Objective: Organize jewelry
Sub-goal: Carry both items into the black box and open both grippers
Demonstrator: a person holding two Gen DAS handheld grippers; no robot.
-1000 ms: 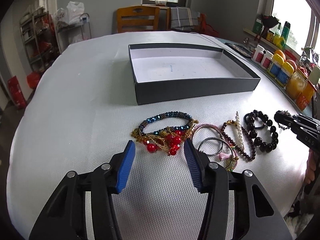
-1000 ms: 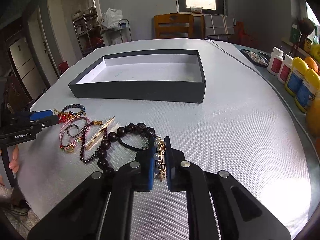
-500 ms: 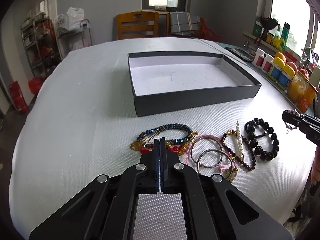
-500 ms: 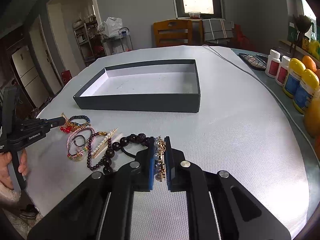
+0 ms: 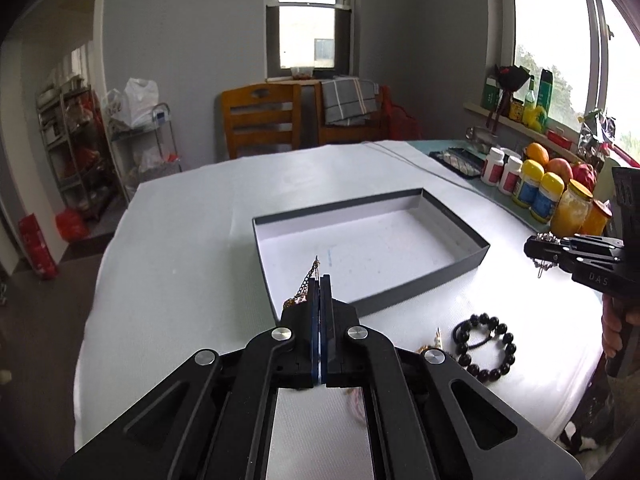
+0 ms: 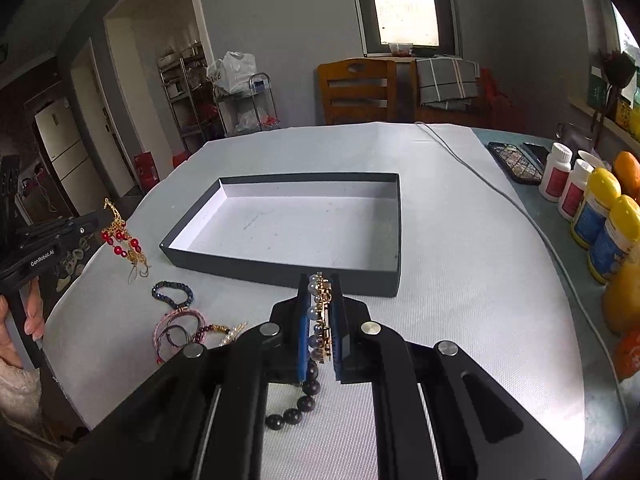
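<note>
Ideally, left gripper (image 5: 320, 284), clamped on the gold-and-red necklace (image 6: 122, 236), and right gripper (image 6: 320, 292), pinching the pearl bracelet (image 6: 319, 320), clear the box (image 6: 280, 266) rim before releasing.

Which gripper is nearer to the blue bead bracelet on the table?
Left. The left gripper hangs just above the blue bead bracelet; the right gripper is farther right.

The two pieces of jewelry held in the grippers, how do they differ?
The gold chain piece with red beads dangles loose below the left gripper, while the pearl and gold bracelet sits clamped lengthwise between the right gripper pads. One carries red beads, the other pale pearls. Both are gold-toned and lifted off the white table.
</note>
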